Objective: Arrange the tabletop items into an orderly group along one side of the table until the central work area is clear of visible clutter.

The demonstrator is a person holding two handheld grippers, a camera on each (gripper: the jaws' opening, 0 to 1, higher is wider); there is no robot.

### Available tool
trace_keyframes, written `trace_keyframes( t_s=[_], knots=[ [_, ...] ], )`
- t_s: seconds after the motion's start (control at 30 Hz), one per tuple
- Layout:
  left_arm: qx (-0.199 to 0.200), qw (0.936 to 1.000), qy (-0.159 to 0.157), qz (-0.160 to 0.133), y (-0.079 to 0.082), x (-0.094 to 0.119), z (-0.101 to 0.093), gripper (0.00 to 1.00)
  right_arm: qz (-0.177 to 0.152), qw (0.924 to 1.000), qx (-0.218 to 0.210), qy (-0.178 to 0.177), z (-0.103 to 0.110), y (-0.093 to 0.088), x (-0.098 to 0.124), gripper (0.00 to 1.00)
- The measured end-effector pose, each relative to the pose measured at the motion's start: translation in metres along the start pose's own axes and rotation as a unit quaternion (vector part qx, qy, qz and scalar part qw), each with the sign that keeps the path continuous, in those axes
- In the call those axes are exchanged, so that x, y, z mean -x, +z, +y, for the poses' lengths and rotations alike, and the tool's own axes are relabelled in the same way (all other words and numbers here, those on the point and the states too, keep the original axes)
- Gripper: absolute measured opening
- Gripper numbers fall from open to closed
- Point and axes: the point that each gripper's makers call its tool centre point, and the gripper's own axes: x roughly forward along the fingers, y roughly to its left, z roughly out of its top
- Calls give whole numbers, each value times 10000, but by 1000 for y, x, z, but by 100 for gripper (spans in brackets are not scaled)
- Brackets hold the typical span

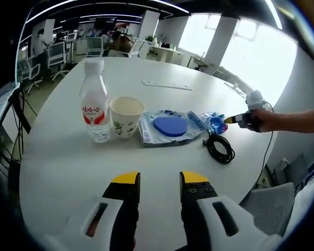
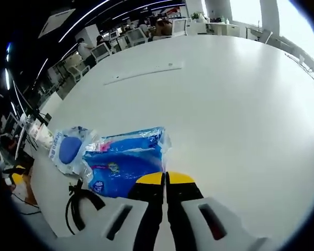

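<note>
On the white round table (image 1: pixel 68 172), a row of items runs across the left gripper view: a clear plastic water bottle with a red label (image 1: pixel 94 102) stands upright, touching or just beside a cream paper cup with a green leaf print (image 1: pixel 126 117), also upright with its mouth up. Next along lies a flat clear packet holding a blue oval pad (image 1: pixel 167 126), and beyond it a blue plastic wipes pack (image 1: pixel 210 122), its long axis continuing the line of the row toward the right gripper (image 1: pixel 233 120). A coiled black cable (image 1: pixel 220 147) lies just in front of the pack. The left gripper (image 1: pixel 159 179) hovers over bare tabletop near the row, its yellow-tipped jaws apart and holding nothing. In the right gripper view, the right gripper (image 2: pixel 165 179) has its jaws pressed together at the near edge of the wipes pack (image 2: pixel 123 162); whether they pinch the wrapper cannot be told. A long flat white strip (image 1: pixel 166 84) lies well apart, farther across the table.
</note>
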Motion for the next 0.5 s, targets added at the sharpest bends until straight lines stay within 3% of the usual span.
trace_keyframes(
  t_s=[0.33, 0.5],
  knots=[
    [19, 10000, -15, -4, -1, -2, -1, 29, -114, 9990, -404, -164, 15, -3, 14, 0],
    [20, 10000, -20, 2, -1, -1, -1, 29, -108, 9990, -393, -160, 21, -5, 18, 0]
  ],
)
